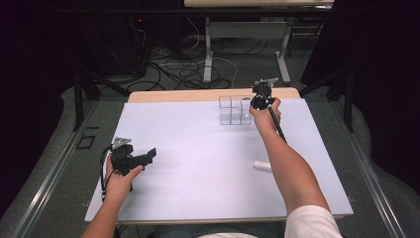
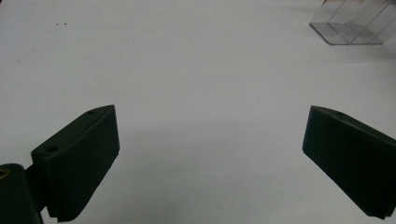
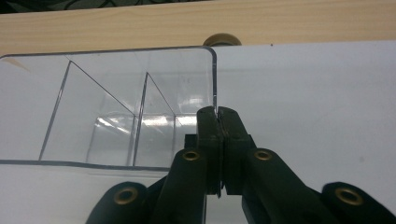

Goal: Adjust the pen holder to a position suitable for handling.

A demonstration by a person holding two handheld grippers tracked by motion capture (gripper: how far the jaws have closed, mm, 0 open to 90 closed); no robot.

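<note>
Right claw (image 3: 217, 112) pinched shut on the clear organizer's (image 1: 235, 110) side wall, best shifted slowly and level; left claw (image 2: 210, 154) wide, well apart.

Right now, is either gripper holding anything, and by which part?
The right gripper has its jaws shut on the clear divided box, pinching the top edge of its side wall at a corner. The left gripper is open and holds nothing.

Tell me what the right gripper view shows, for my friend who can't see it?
The right gripper has its two black jaws shut on the side wall of a clear plastic divided box. The box stands on a white table mat, with a wooden table edge behind.
</note>
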